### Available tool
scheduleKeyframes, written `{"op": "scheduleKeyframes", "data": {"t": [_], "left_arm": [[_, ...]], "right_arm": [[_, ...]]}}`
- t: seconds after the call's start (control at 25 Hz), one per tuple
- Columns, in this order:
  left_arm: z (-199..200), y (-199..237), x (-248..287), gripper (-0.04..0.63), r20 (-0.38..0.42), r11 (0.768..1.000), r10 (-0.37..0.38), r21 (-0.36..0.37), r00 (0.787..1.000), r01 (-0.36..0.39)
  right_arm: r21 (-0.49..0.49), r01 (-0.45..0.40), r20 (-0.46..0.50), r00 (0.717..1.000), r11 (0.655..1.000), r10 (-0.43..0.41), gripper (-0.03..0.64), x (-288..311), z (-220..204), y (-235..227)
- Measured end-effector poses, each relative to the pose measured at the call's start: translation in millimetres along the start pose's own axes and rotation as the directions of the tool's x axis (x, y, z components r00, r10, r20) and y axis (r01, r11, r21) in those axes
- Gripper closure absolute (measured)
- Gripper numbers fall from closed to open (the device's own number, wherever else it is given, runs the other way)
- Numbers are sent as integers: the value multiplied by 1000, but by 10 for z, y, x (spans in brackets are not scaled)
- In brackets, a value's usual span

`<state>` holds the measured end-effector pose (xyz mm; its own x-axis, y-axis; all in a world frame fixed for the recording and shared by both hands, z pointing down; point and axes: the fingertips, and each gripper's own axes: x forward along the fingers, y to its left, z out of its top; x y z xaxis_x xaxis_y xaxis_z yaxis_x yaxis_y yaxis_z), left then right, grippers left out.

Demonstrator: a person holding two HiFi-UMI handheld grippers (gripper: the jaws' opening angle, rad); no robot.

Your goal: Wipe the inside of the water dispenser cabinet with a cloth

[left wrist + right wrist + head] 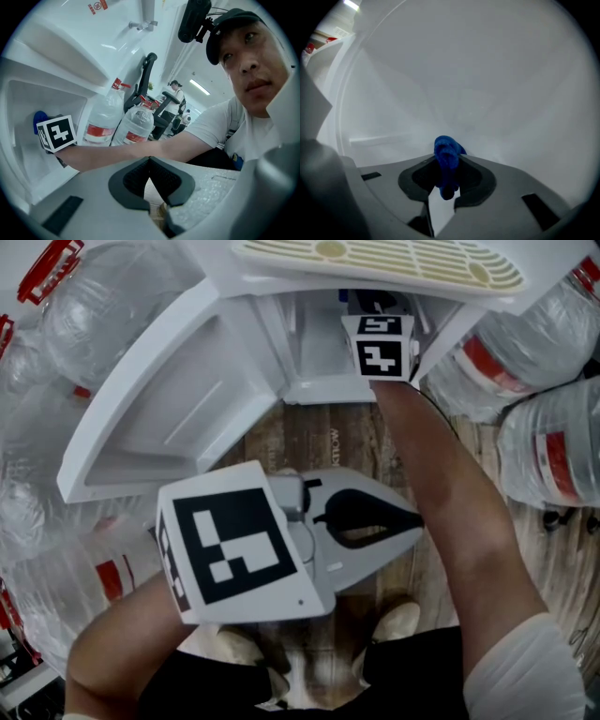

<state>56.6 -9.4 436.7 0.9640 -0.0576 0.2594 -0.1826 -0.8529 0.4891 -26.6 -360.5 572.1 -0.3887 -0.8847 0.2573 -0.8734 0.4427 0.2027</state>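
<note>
The white water dispenser cabinet (314, 352) stands open on the floor, its door (159, 399) swung out to the left. My right gripper (447, 157) reaches into the cabinet, shut on a bunched blue cloth (446, 154) close to the white inner wall (478, 84). In the head view only its marker cube (380, 343) and the forearm show at the opening. The left gripper view shows that cube (56, 133) with a bit of blue cloth (39, 119) behind it. My left gripper (418, 518) hovers outside, in front of the cabinet, jaws shut and empty.
Large clear water bottles with red labels (553, 442) crowd the right side, and more (103, 306) lie at the left behind the door. The dispenser's slotted drip tray (375, 259) is above the opening. Wooden floor (319, 442) and the person's shoes (394, 620) lie below.
</note>
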Motion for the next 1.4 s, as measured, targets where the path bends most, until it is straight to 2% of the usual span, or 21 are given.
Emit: {"op": "scheduleKeyframes", "data": {"t": [0.24,0.4,0.6,0.76,0.92,1.12,1.4], "left_arm": [[8,-32,-1,595,4,1000,-5,-7,1000,5],[8,-29,-18,595,7,1000,-5,-10,1000,5],[-17,-31,-35,595,3,1000,-15,-15,1000,15],[-38,-49,-29,595,-4,1000,-22,-14,1000,22],[-44,-60,-55,595,-2,1000,-19,-20,1000,19],[-53,-70,-82,595,0,999,-10,-34,1000,10],[-38,-74,-122,595,12,999,0,-48,1000,0]], "right_arm": [[15,-23,-107,994,1000,24,532,63,-373,27],[22,-41,-120,992,999,43,532,34,-405,53],[11,-75,15,997,997,74,532,-109,52,188],[-16,-68,137,988,998,70,532,-214,513,213],[-13,-60,167,984,998,62,532,-166,673,235],[-26,-71,117,990,997,74,532,-33,495,309],[-3,-104,-40,994,995,103,532,123,-82,374]]}}
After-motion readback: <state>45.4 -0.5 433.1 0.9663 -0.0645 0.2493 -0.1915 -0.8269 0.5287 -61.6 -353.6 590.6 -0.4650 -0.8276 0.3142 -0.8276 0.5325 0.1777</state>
